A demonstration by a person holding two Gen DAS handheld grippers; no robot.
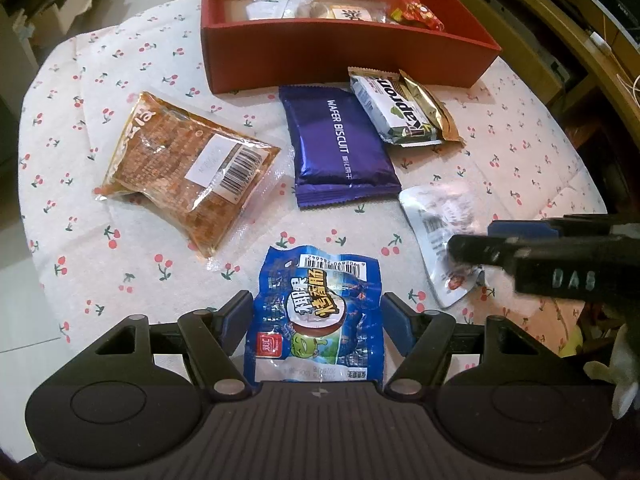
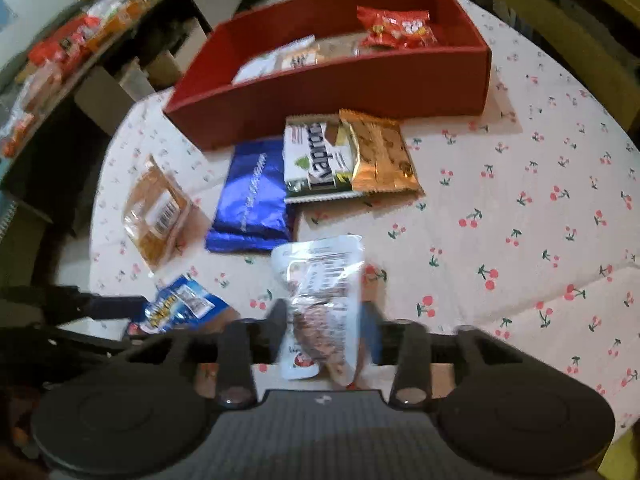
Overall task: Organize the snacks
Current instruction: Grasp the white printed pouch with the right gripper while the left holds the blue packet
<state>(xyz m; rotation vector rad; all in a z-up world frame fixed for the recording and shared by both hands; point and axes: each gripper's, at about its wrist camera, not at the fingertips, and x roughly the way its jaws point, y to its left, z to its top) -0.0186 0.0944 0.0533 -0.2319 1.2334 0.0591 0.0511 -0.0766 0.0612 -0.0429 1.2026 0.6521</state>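
A blue sausage packet (image 1: 316, 312) sits between the pads of my left gripper (image 1: 318, 308), touched on both side edges and gripped across its width. It shows again as the blue sausage packet (image 2: 180, 304) in the right wrist view. My right gripper (image 2: 324, 316) straddles a clear and white snack packet (image 2: 320, 280). Its jaws are parted, and a small gap shows at the blurred right pad. The left wrist view has the right gripper (image 1: 472, 238) low over that white packet (image 1: 436, 216). The red box (image 1: 340, 52) at the back holds several snacks.
On the cherry-print tablecloth (image 2: 520, 220) lie an orange-brown packet (image 1: 188, 172), a purple wafer biscuit pack (image 1: 340, 144), a white and green wafer pack (image 1: 396, 104) and a gold packet (image 1: 436, 108), all in front of the box. A shelf of snacks (image 2: 60, 52) stands beyond the table's left edge.
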